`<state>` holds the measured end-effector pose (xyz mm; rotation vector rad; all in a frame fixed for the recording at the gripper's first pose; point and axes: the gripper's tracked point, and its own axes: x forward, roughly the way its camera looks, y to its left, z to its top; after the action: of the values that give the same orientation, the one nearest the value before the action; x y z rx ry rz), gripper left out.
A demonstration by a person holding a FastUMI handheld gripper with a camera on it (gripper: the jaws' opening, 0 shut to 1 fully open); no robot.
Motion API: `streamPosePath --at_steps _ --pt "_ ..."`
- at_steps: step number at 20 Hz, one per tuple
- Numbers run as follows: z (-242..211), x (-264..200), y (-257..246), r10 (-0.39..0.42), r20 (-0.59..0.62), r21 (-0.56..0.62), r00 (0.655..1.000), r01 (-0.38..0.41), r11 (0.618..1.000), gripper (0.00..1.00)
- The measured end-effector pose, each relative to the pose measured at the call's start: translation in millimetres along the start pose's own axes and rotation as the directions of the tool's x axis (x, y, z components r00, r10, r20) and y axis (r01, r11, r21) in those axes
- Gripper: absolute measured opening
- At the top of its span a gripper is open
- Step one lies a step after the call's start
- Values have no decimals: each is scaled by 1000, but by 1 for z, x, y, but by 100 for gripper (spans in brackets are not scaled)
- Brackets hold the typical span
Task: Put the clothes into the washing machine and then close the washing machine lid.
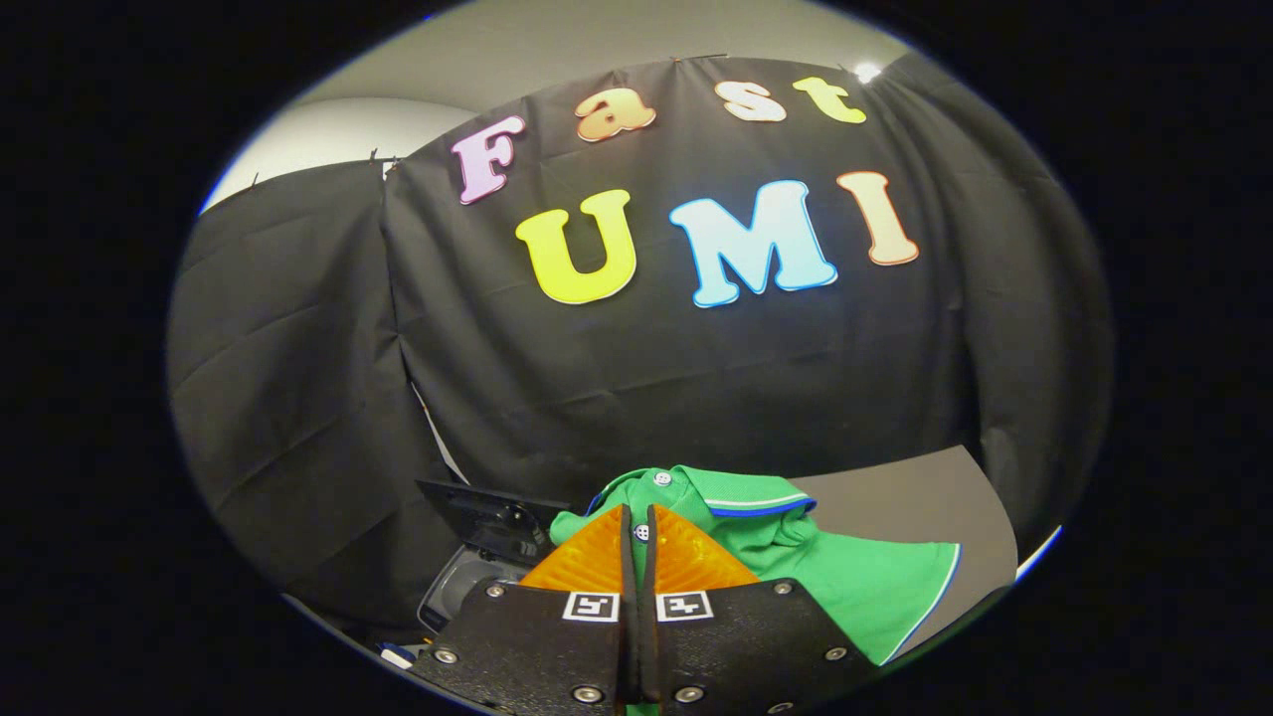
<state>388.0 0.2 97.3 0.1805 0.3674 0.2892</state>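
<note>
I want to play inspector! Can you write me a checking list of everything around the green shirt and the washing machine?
Surface: grey table, bare beyond the shirt.
Job's things: green shirt pinched near its buttons; washing machine beside it, lid raised.
Clutter: small white item near the machine, too small to identify.
Grippers: gripper fingers closed together, shirt cloth between them.
Cables: nothing seen.
Surroundings: black cloth wall behind.

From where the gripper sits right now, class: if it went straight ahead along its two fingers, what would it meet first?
The green polo shirt. The gripper is nearly closed with the shirt's placket in the narrow gap, so cloth is already at the fingertips. The collar lies just ahead. Whether both fingers press on it is unclear.
</note>
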Motion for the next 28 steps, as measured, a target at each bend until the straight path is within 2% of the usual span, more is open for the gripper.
streamPosePath --at_steps 6,16,21,28 --pt "22 2 72 113 81 -33 990 -111 993 0" --pt "3 32 186 240 46 -40 970 -239 970 0" --pt "-20 57 226 260 0 -35 966 -260 965 0" --pt "-80 93 253 252 -77 -34 965 -255 966 0"
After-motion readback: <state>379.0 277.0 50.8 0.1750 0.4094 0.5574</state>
